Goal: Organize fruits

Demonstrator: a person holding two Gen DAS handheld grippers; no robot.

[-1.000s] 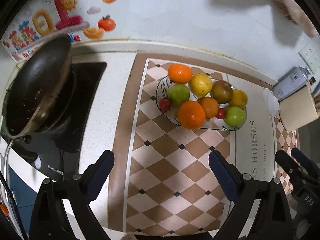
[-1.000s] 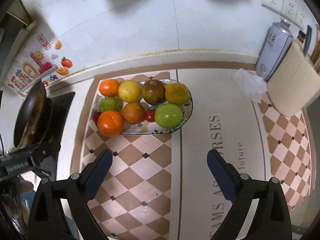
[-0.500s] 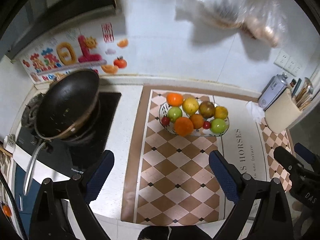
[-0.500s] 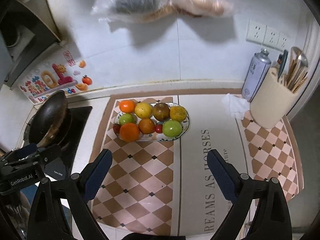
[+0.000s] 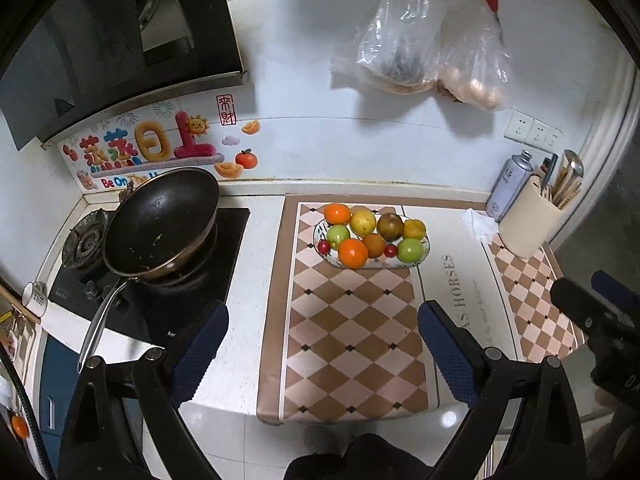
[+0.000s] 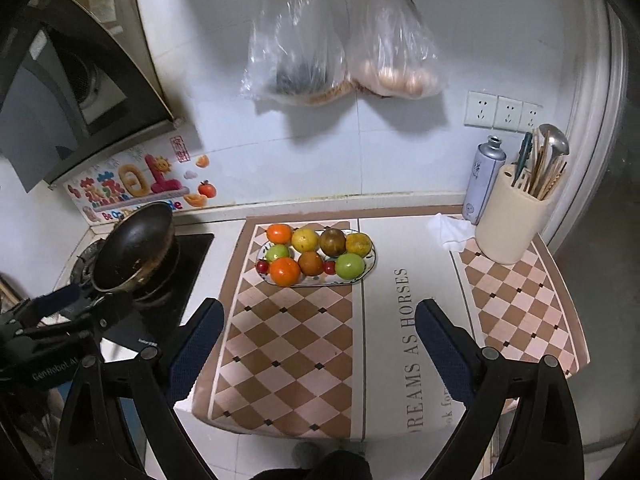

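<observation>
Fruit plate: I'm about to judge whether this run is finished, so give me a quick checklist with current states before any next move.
1. All fruit sits on the plate: ok.
2. Loose fruit on the mat: none seen, ok.
3. Left tongs open and empty: ok.
4. Right tongs open and empty: ok.
5. Both tongs held clear of the plate: ok.
6. Fruit grouped by kind: not ok, colours mixed.
</observation>
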